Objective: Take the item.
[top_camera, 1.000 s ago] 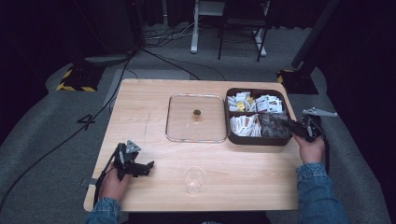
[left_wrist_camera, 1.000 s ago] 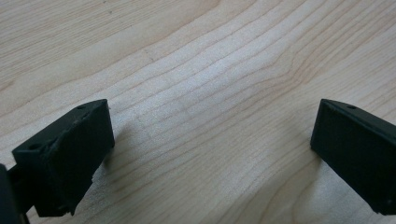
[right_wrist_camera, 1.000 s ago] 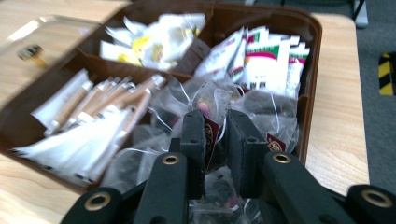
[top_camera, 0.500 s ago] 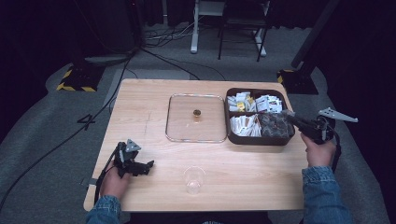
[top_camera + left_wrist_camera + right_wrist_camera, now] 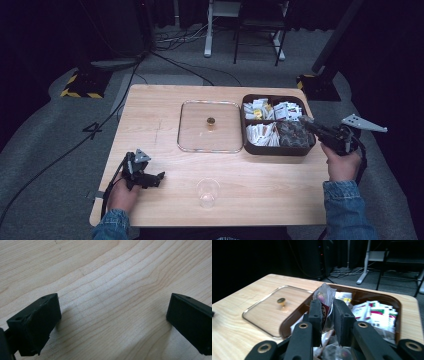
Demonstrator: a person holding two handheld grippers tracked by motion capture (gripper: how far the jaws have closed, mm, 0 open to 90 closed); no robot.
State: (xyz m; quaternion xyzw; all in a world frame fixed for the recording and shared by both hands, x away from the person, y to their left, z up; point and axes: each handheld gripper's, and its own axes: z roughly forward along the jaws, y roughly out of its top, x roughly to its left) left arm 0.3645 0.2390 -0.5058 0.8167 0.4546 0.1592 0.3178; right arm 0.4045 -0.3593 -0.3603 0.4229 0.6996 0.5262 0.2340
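Your right gripper (image 5: 327, 315) pinches a packet (image 5: 325, 298) upright over the box (image 5: 250, 146). The cup (image 5: 207, 191) lies near-left, closer to your spread left gripper (image 5: 156, 179)

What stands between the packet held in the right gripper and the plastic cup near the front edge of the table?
Nothing visible does. The right gripper is shut on a clear packet above the brown box. Between the box and the plastic cup lies bare table. The glass lid lies left of the box, beside that path.
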